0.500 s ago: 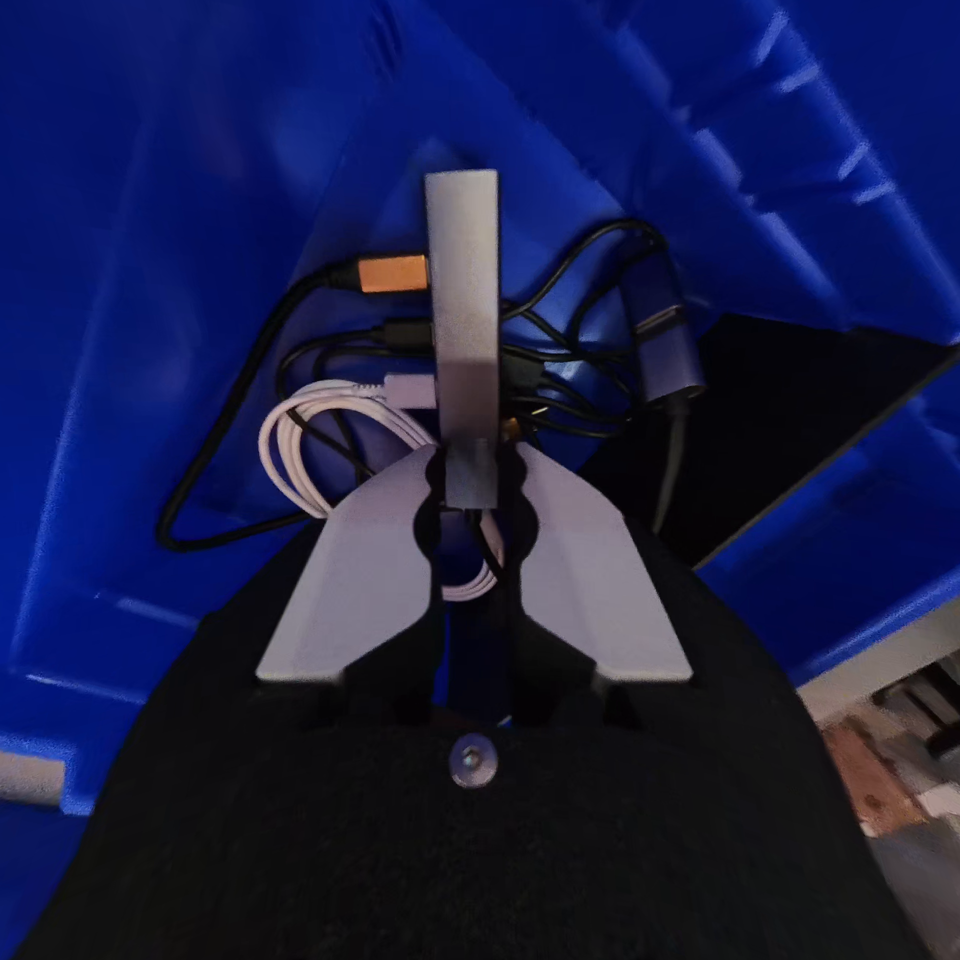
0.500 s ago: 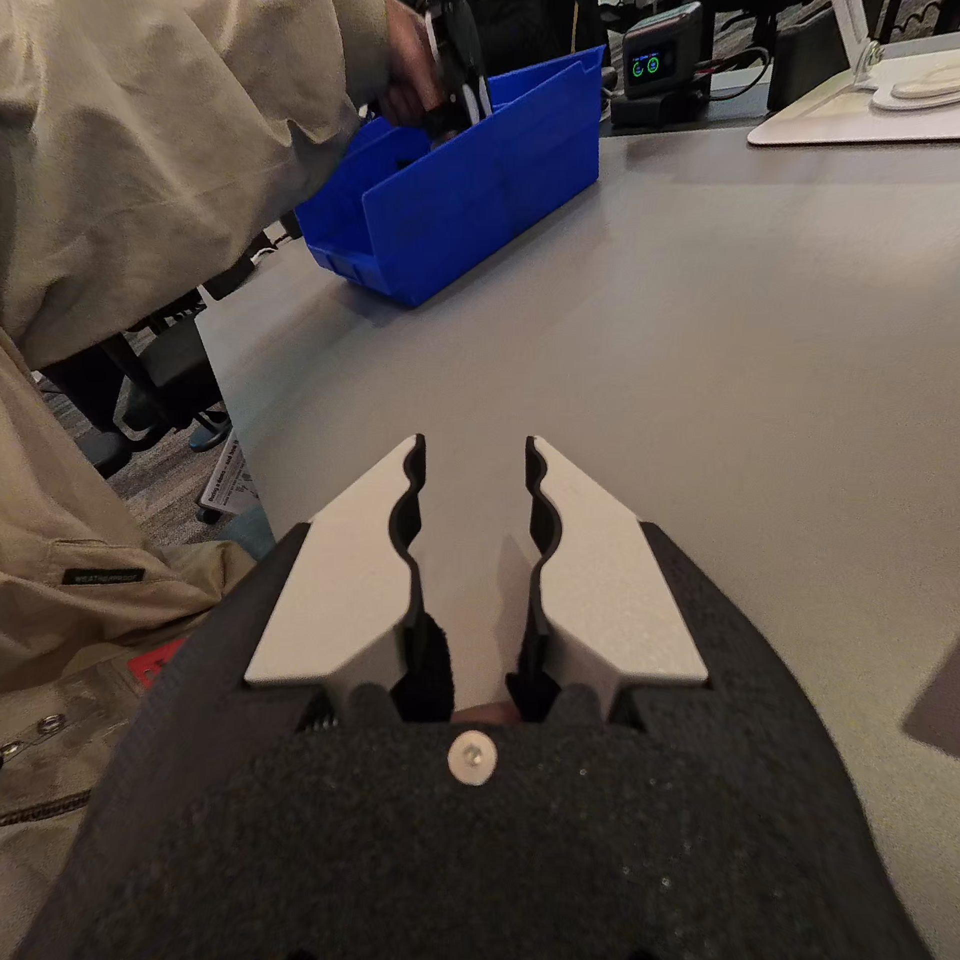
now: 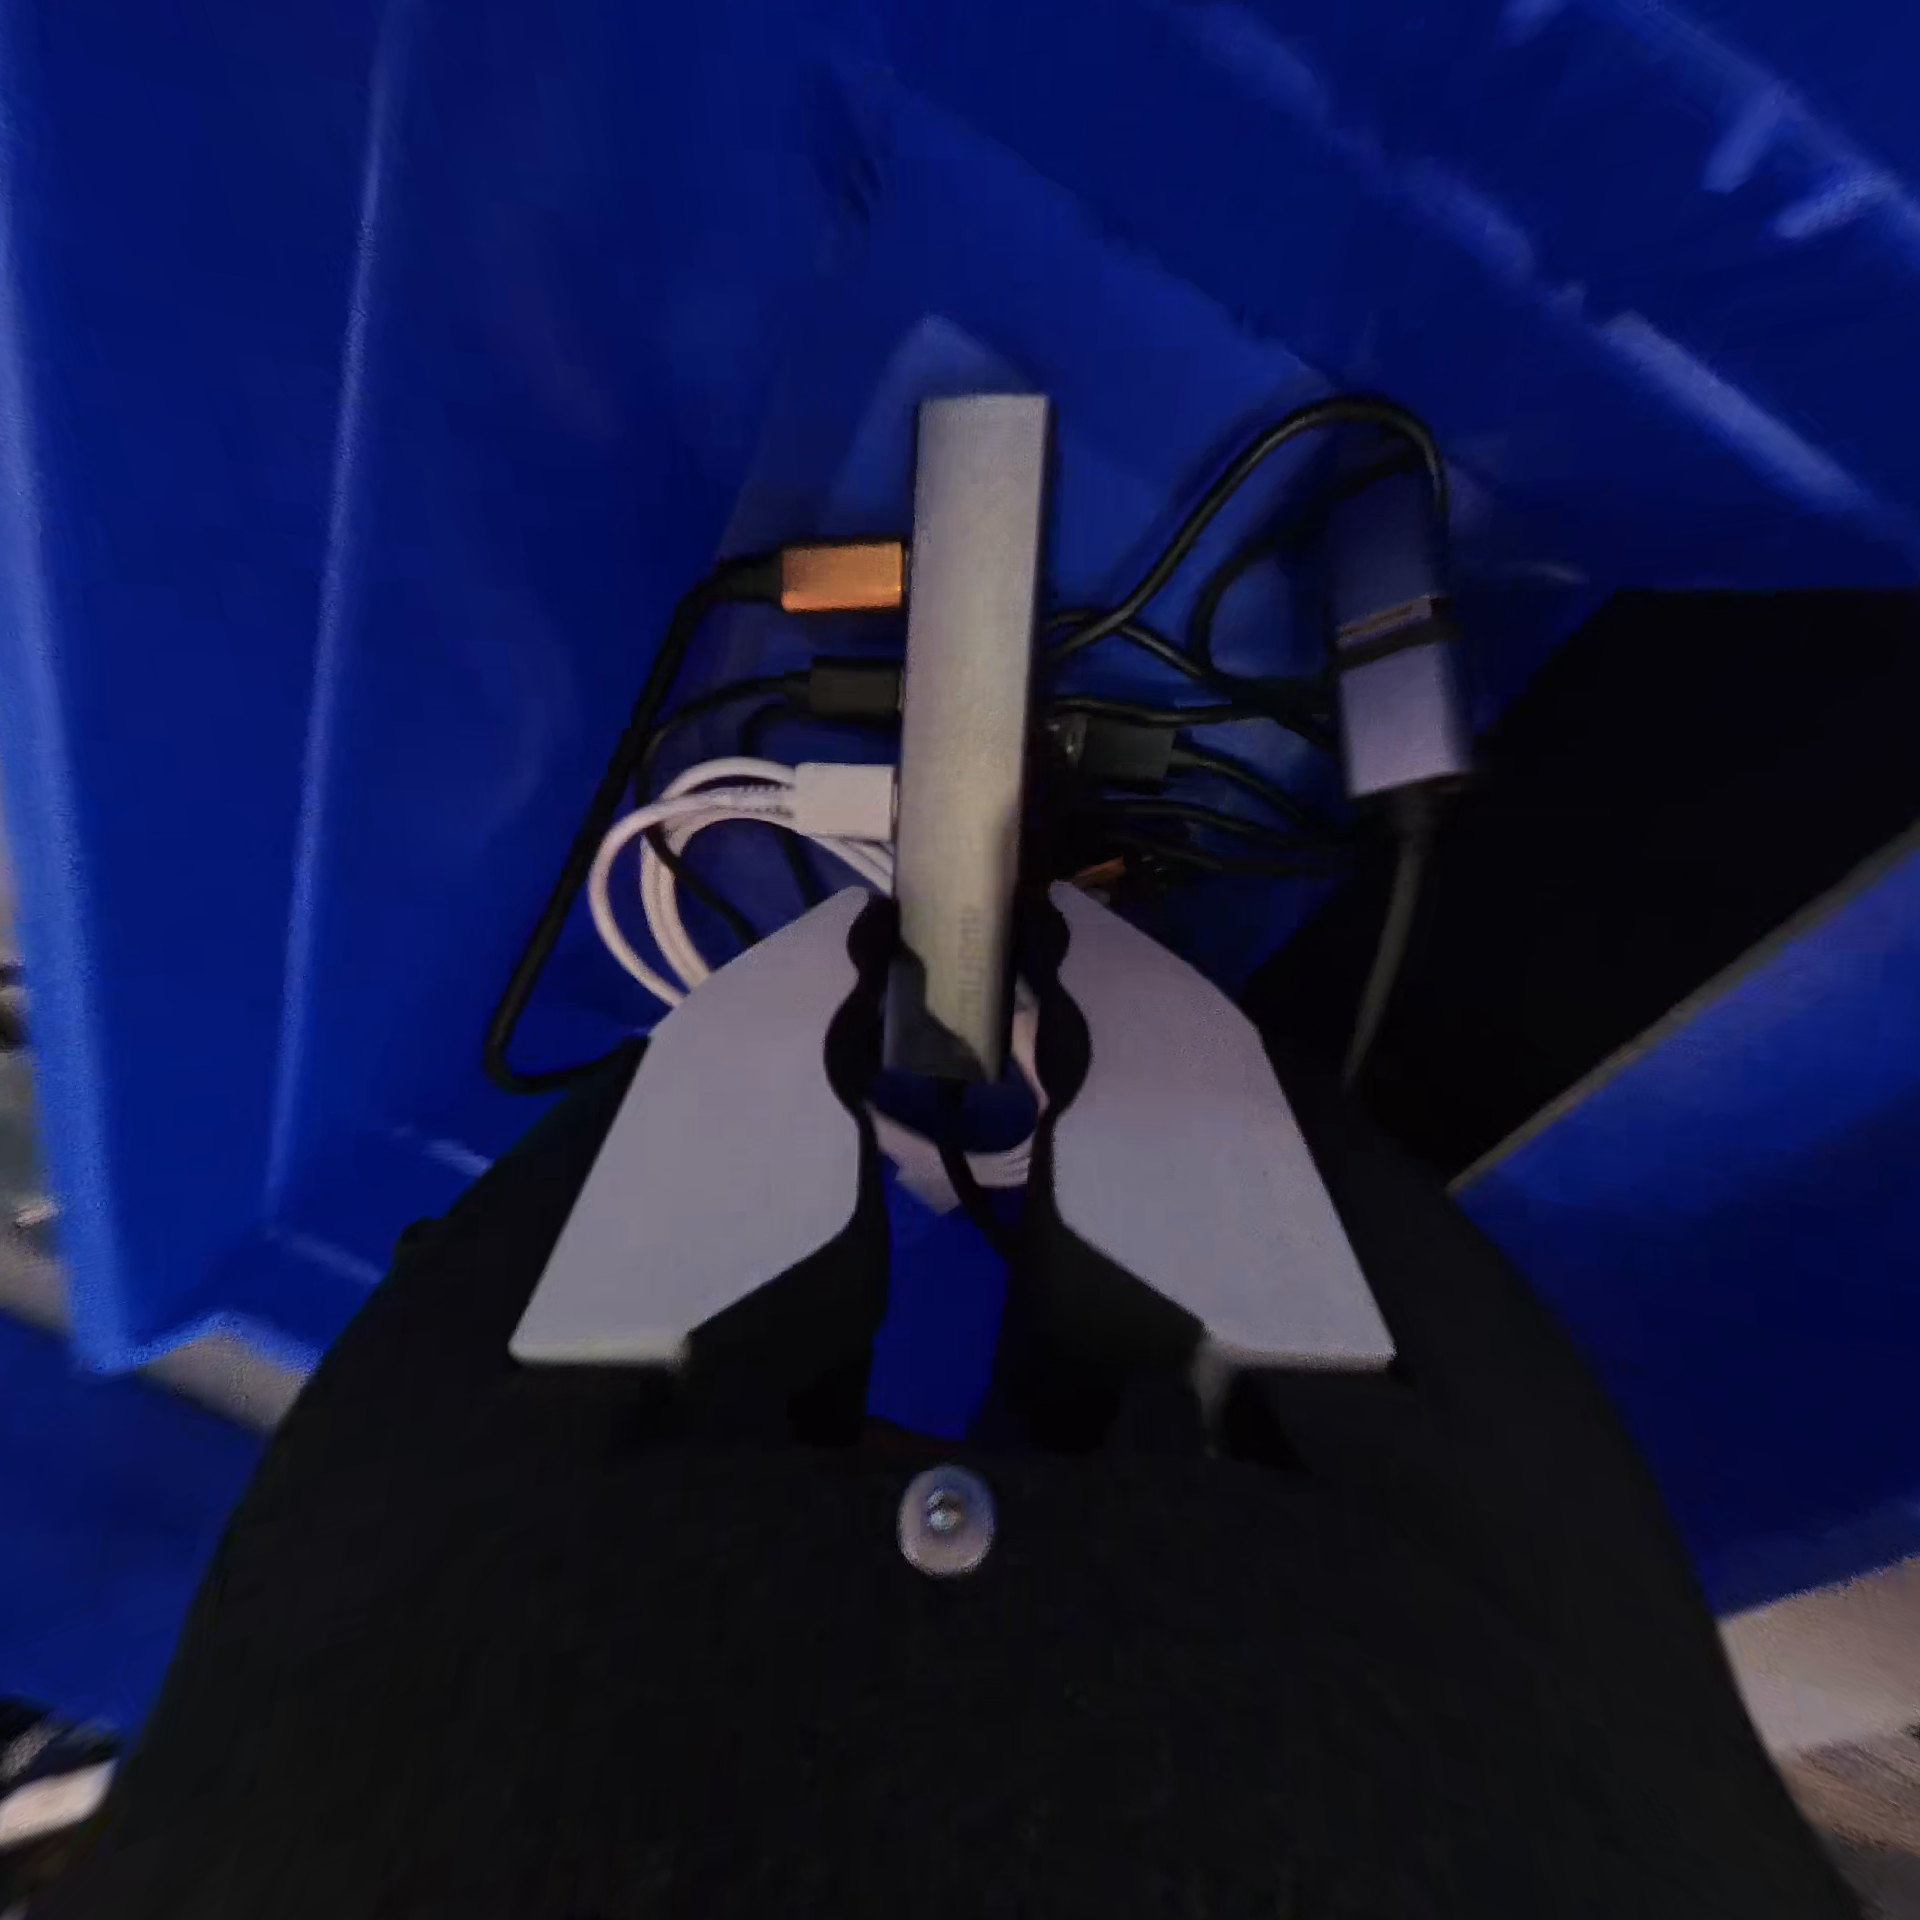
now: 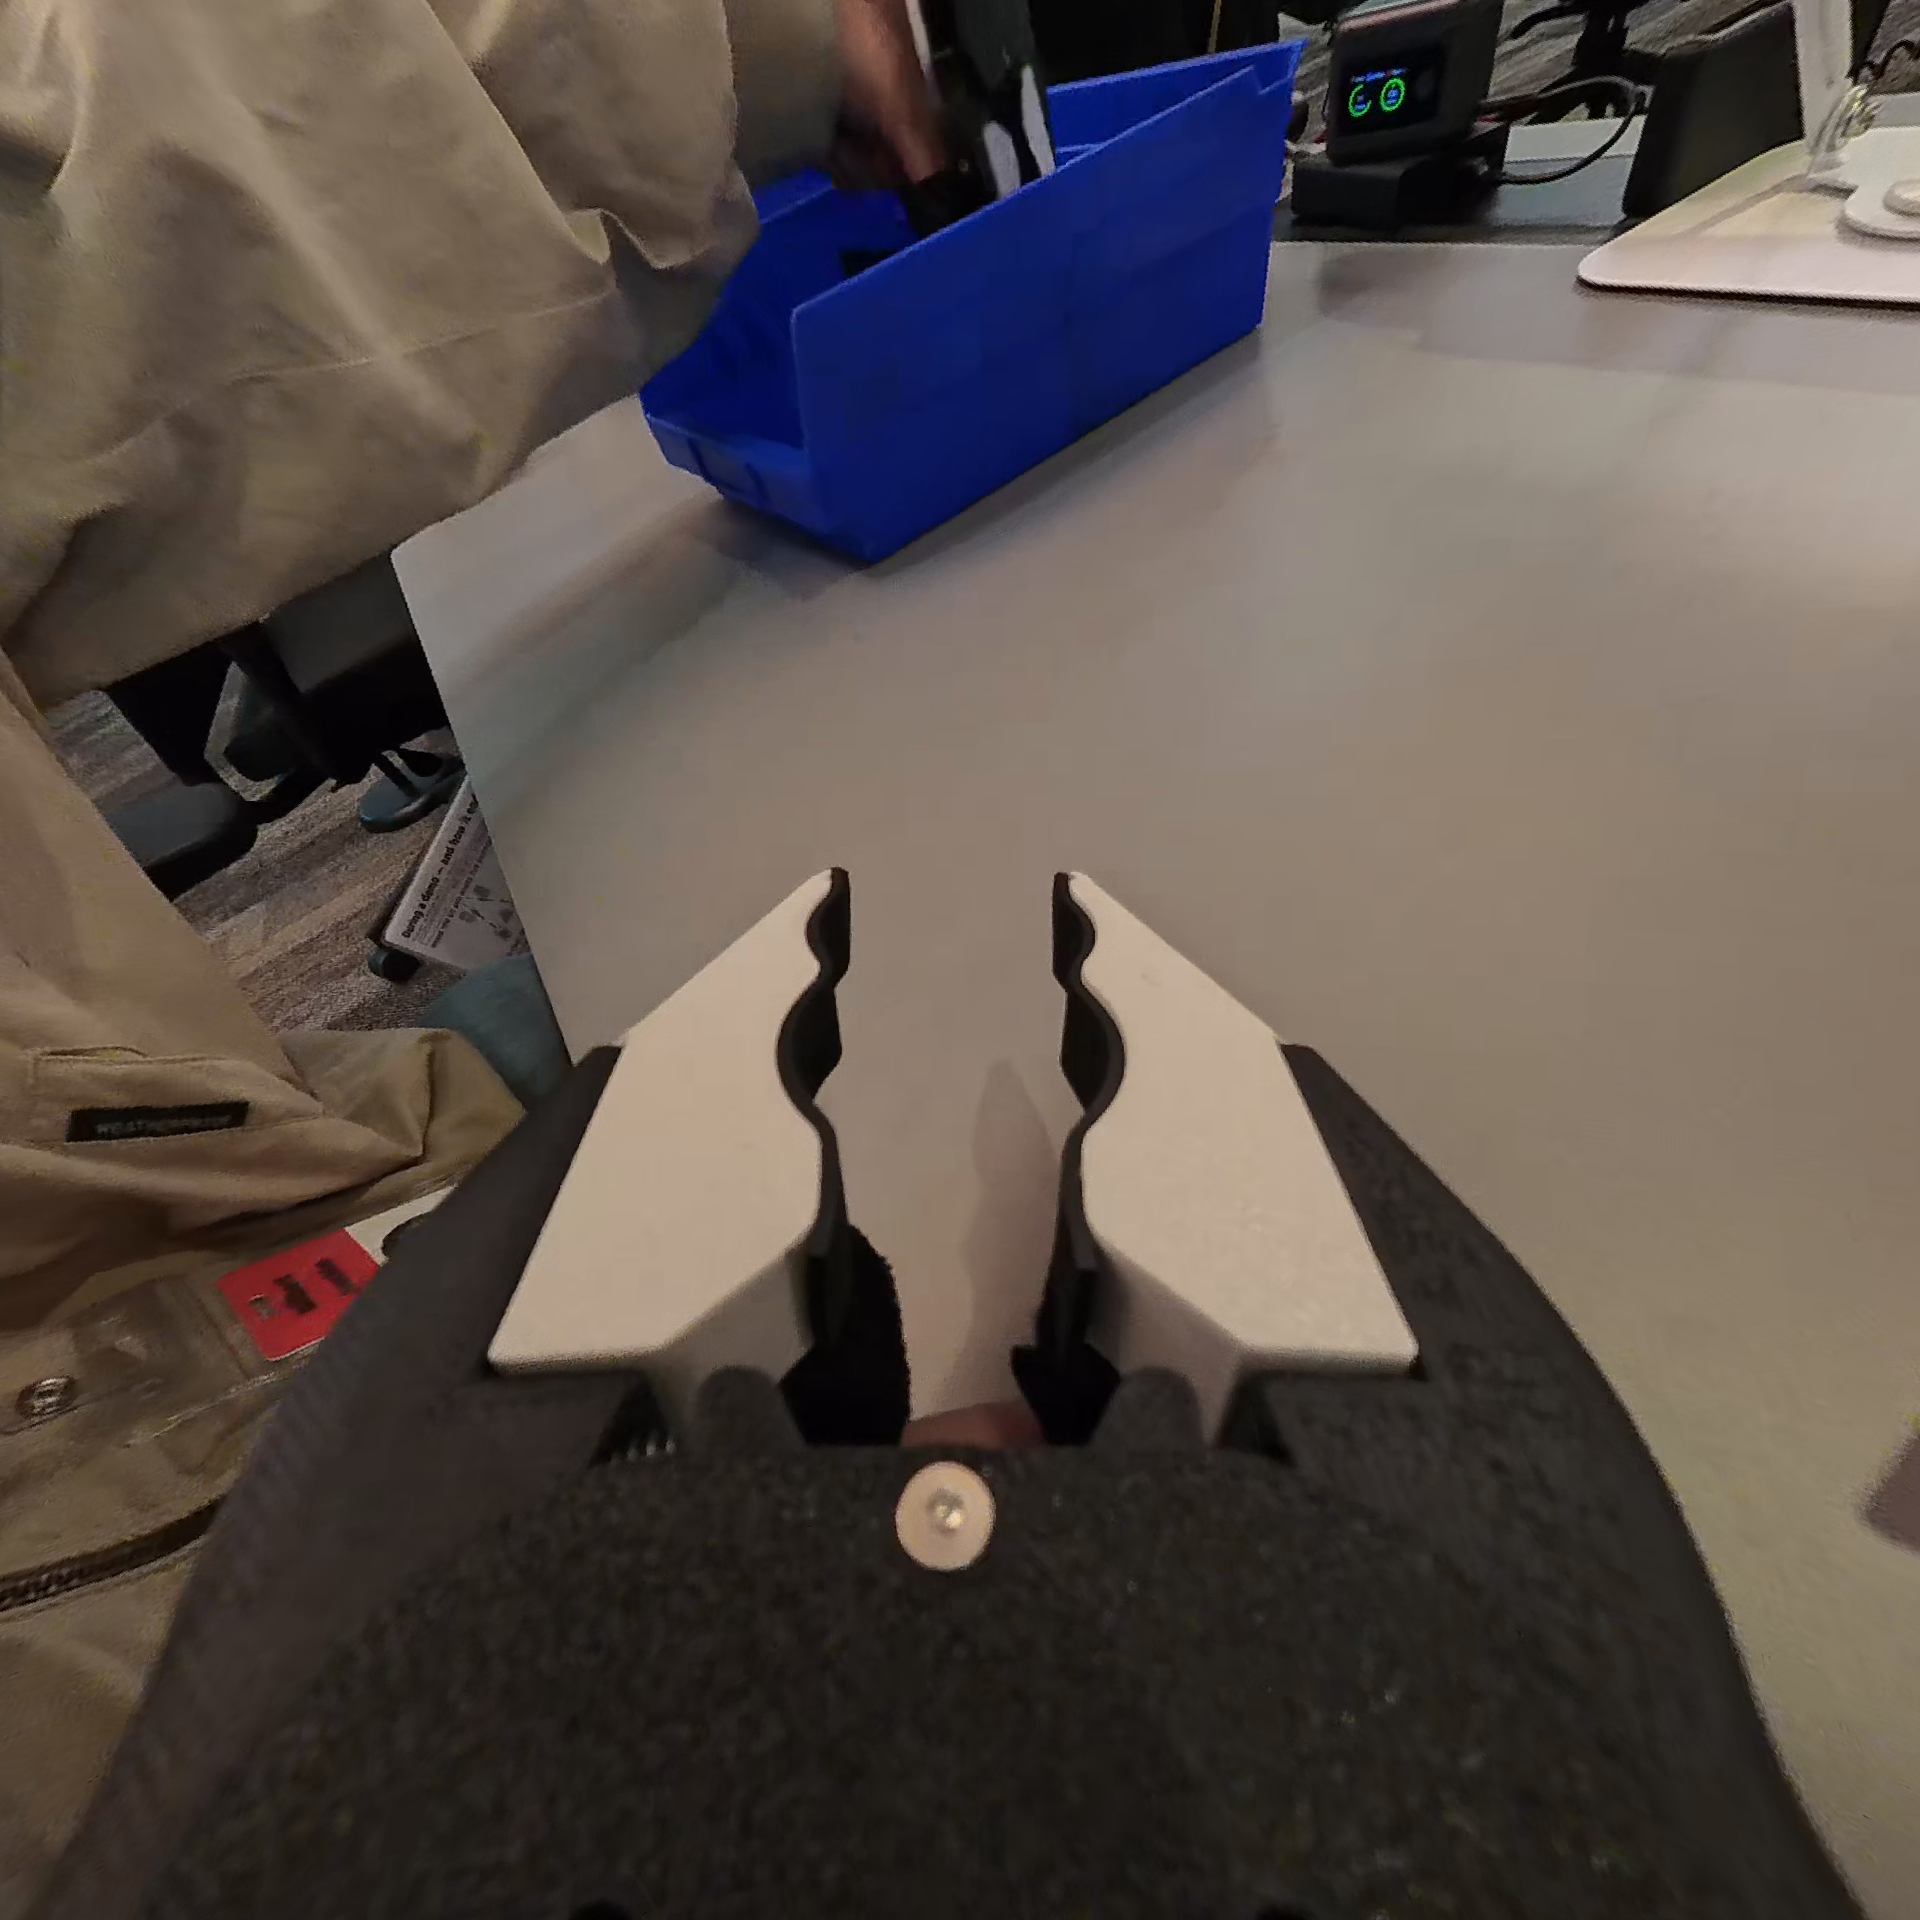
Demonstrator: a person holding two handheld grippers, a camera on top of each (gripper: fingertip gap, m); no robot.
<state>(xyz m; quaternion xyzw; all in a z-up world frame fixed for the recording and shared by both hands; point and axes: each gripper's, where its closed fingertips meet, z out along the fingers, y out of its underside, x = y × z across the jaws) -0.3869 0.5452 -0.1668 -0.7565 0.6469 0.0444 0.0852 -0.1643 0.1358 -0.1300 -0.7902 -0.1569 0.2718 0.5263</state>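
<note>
My left gripper (image 3: 958,914) is down inside a blue plastic bin (image 3: 416,623). A slim grey USB hub (image 3: 971,675) points away from me, with its near end between the jaws. The jaws stand narrow around it, with thin dark slits on either side, so contact is unclear. An orange plug (image 3: 842,577), a black plug (image 3: 857,686) and a white cable (image 3: 665,883) enter the hub's left side, and black cables (image 3: 1195,644) tangle on its right. A grey adapter (image 3: 1397,696) lies to the right. My right gripper (image 4: 951,883) is open and empty over the grey table (image 4: 1455,727).
In the right wrist view the blue bin (image 4: 1039,343) stands at the table's far left, with a person's hand and beige sleeve (image 4: 312,260) reaching into it. A black device with green lights (image 4: 1392,94) and a white pad (image 4: 1766,239) sit at the back. The table edge (image 4: 457,727) runs along the left. The tips of one gripper are about 45 cm away from the tips of the other.
The hub's near end now sits deeper between my left jaws. The left gripper has sunk a little lower into the bin. The right gripper has stayed open and shifted its view slightly.
</note>
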